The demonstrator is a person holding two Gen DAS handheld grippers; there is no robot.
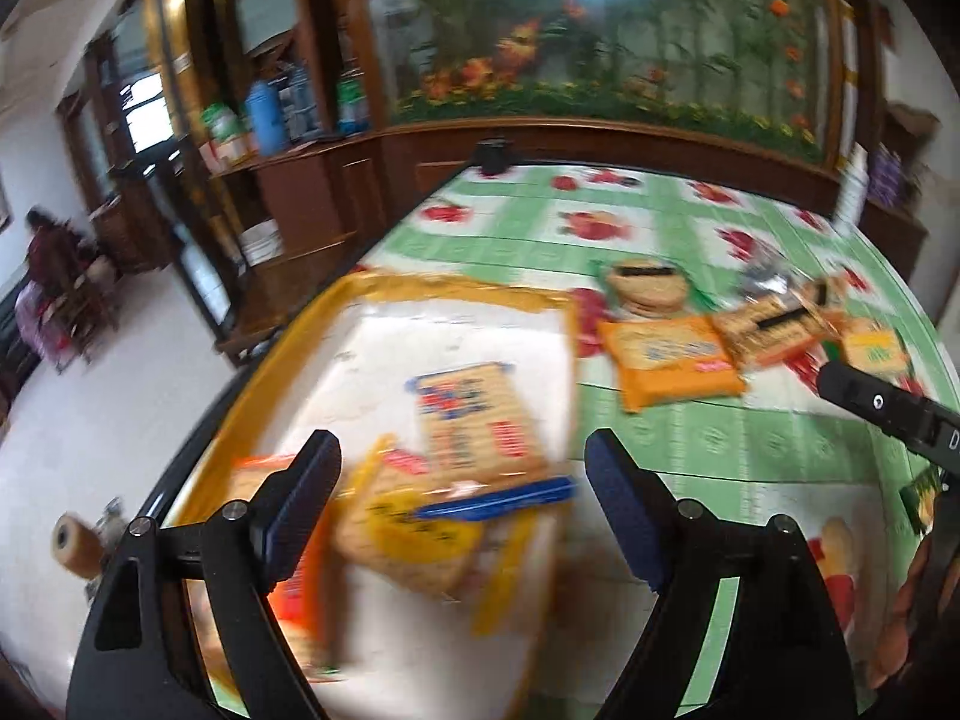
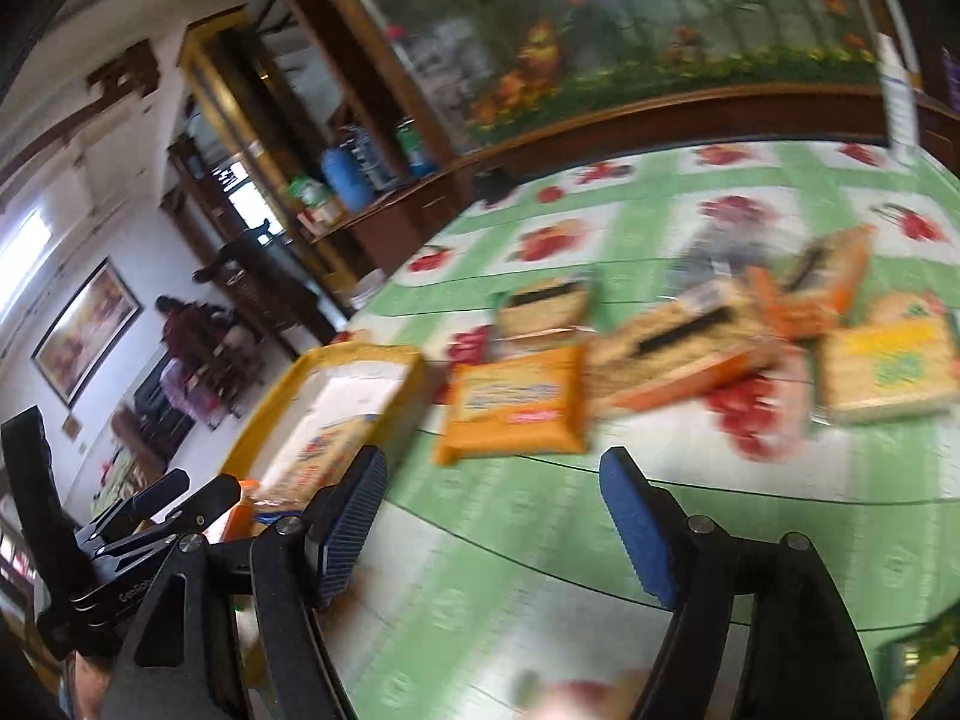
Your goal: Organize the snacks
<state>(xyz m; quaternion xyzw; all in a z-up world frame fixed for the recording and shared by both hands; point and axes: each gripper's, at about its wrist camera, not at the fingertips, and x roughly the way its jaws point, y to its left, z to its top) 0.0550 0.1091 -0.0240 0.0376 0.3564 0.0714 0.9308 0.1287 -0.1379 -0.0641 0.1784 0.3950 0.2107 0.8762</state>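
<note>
While both views are smeared by motion, the left gripper (image 1: 459, 516) clearly stands with its blue-padded jaws spread wide and nothing pressed between them. Directly under and just beyond its fingertips lies a yellow-rimmed tray (image 1: 384, 291) with a white floor, and in the tray rest several snack packs: a tan cracker pack with a blue edge strip (image 1: 474, 420) between the two fingers, a yellow-labelled pack (image 1: 414, 531) just nearer and partly beneath it, and an orange pack (image 1: 300, 570) largely hidden behind the left finger. Whether these packs overlap fully or only touch is hard to tell through the blur.

The right gripper (image 2: 492, 522) likewise has its jaws parted and empty, poised above the green-and-white checked tablecloth (image 2: 540, 570) printed with red fruit. To its left, close by, sits the left gripper's black frame, and past that the tray. Straight ahead of its fingertips, a little way off, lies an orange biscuit pack (image 2: 516, 405). Farther on and to the right spreads a loose cluster: a round stack of crackers in a wrapper (image 2: 546, 306), a long tan pack with an orange edge (image 2: 678, 354), and a yellow-and-green pack (image 2: 888, 369), touching or overlapping one another.

Beyond the table stands a wooden cabinet (image 1: 336, 192) holding bottles, beside a large flower painting (image 1: 600, 30).
</note>
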